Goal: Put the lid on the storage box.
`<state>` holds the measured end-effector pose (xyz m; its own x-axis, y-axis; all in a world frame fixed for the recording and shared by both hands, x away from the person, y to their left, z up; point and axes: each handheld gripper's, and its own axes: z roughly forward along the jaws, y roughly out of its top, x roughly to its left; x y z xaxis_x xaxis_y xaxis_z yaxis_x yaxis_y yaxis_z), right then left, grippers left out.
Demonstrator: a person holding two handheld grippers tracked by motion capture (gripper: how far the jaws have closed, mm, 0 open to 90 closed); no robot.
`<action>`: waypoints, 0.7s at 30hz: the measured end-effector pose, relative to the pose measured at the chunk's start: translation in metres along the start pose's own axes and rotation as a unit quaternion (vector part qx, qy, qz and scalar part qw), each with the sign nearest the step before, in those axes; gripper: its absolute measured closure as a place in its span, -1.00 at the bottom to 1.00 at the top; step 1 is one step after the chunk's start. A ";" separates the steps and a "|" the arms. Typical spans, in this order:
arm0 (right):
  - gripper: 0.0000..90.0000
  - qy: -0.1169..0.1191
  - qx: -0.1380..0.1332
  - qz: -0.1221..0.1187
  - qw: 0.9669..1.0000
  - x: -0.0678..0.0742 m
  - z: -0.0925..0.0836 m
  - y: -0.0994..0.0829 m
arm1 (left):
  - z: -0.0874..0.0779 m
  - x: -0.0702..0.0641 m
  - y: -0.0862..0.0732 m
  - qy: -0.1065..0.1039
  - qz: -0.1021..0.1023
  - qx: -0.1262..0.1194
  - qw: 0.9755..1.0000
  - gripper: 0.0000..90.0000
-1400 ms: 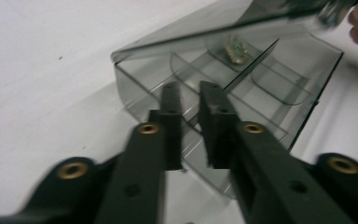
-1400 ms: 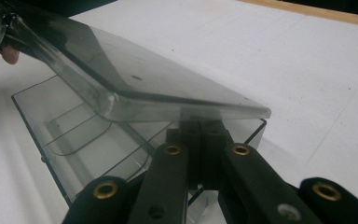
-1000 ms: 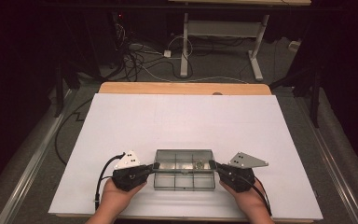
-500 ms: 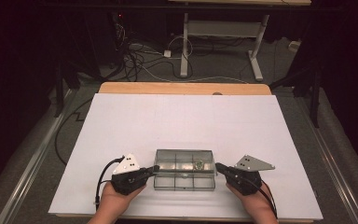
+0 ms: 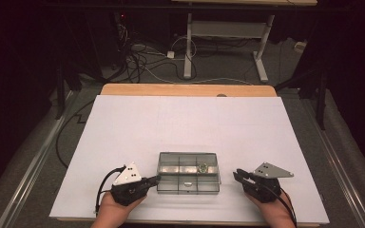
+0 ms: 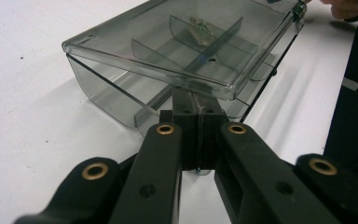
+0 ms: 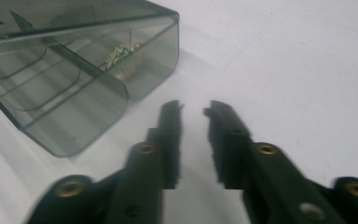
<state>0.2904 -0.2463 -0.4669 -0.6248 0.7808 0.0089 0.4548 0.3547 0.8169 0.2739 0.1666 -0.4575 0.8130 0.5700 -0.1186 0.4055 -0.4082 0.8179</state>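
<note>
A clear grey compartment box [image 5: 188, 172] lies near the table's front edge, lid down, with a small metallic piece [image 5: 202, 167] in its far right cell. My left gripper [image 5: 156, 179] is at the box's left end. In the left gripper view its jaws are pressed together on the box's [image 6: 168, 51] near rim, just under the lid, at the left gripper [image 6: 196, 109]. My right gripper [image 5: 236, 175] hovers a short way off the box's right end. Its jaws have just been opening, and in the right gripper view the right gripper [image 7: 193, 109] has nothing between them beside the box [image 7: 74, 79].
The white table sheet [image 5: 190, 123] stretches wide beyond and beside the box. A wooden table edge [image 5: 185, 89] runs along the back. Cables and desk legs [image 5: 187, 42] are on the dark floor behind.
My right gripper has let go of the box's right end, drawn back to the right and parted its jaws. The left gripper and the box have stayed put.
</note>
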 end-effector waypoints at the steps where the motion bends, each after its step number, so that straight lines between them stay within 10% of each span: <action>1: 0.50 0.000 0.003 0.002 1.000 -0.001 -0.001 -0.002 | 0.000 0.000 0.000 0.000 0.000 0.001 1.000 0.94; 13: -0.99 -0.026 -0.013 0.030 0.999 -0.002 -0.018 -0.013 | 0.002 0.000 -0.001 0.001 0.000 0.007 1.000 0.94; 21: -1.00 -0.024 0.004 0.036 0.999 -0.001 -0.012 -0.015 | -0.004 0.002 -0.005 0.013 0.003 0.014 1.000 0.94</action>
<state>0.2761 -0.2585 -0.4719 -0.5582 0.8288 0.0398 0.5024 0.2995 0.8111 0.2720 0.1724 -0.4600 0.8046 0.5854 -0.0994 0.4129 -0.4312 0.8022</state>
